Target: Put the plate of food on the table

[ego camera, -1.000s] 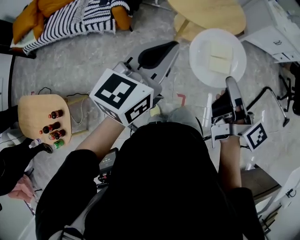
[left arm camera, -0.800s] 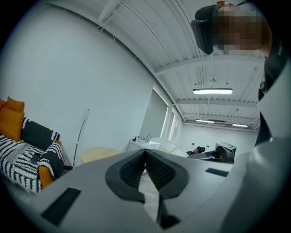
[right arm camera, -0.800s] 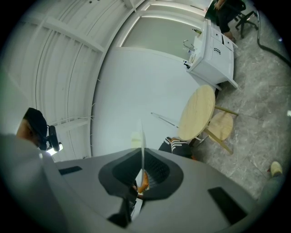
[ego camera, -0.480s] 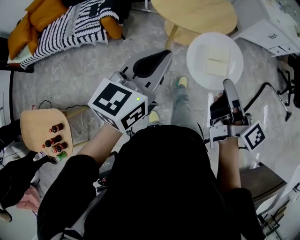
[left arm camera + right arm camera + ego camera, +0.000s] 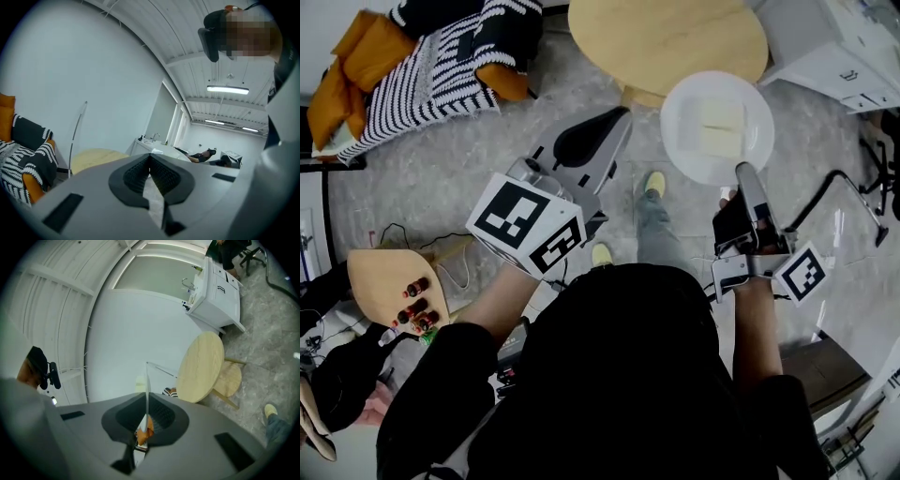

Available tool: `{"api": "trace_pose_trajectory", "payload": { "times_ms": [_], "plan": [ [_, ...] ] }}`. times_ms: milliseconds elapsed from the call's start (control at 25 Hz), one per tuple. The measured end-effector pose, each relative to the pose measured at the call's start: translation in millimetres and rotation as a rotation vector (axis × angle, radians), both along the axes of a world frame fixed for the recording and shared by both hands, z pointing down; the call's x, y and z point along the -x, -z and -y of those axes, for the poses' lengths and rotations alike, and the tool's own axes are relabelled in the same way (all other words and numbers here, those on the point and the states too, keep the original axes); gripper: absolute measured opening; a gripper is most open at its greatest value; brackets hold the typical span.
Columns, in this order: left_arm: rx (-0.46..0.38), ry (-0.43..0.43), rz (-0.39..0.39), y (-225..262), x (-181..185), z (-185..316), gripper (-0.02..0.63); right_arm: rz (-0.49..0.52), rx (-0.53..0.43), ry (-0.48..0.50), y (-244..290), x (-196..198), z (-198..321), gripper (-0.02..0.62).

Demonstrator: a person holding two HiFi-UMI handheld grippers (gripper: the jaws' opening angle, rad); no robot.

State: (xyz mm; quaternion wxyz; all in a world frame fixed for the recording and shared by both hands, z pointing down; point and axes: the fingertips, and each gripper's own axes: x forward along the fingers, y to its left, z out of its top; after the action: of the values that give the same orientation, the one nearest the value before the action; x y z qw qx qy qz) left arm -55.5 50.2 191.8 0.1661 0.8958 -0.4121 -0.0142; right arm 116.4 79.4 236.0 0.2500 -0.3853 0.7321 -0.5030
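Note:
A white plate (image 5: 717, 127) with pale flat slabs of food (image 5: 722, 129) hangs over the floor, its far rim next to the near edge of the round wooden table (image 5: 666, 37). My right gripper (image 5: 741, 172) is shut on the plate's near rim. In the right gripper view the plate (image 5: 146, 376) shows edge-on as a thin white line between the jaws of the right gripper (image 5: 146, 398), with the table (image 5: 201, 365) ahead. My left gripper (image 5: 622, 114), below its marker cube (image 5: 530, 225), hangs left of the plate. In its own view the left gripper (image 5: 150, 157) is shut on nothing.
A striped blanket on orange cushions (image 5: 441, 52) lies at the upper left. A white cabinet (image 5: 834, 47) stands at the upper right. A small wooden stool with bottles (image 5: 389, 281) and a person's hand (image 5: 366, 403) are at the left. A stool (image 5: 229, 379) sits under the table.
The plate in my right gripper has come closer to the round table, and more of the tabletop shows. The left gripper has kept its place beside it.

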Motion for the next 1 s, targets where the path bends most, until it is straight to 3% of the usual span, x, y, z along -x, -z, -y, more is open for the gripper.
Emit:
{"api": "trace_pose_trajectory", "payload": {
  "times_ms": [360,560,760,1000],
  "plan": [
    [0.026,0.002,0.033,-6.4,-25.4,68.9,0.006,0.017,0.054,-0.006,-17.0,-29.9,69.0,0.020],
    [0.029,0.021,0.057,-2.7,-29.2,96.2,0.006,0.046,0.063,0.026,-18.4,-30.4,99.7,0.020],
    [0.044,0.035,0.085,-6.0,-56.8,139.8,0.006,0.081,0.063,0.059,-24.0,-50.5,143.2,0.020],
    [0.045,0.064,0.106,-1.0,-63.9,156.7,0.006,0.103,0.072,0.080,-26.1,-55.3,164.8,0.020]
  ]
}}
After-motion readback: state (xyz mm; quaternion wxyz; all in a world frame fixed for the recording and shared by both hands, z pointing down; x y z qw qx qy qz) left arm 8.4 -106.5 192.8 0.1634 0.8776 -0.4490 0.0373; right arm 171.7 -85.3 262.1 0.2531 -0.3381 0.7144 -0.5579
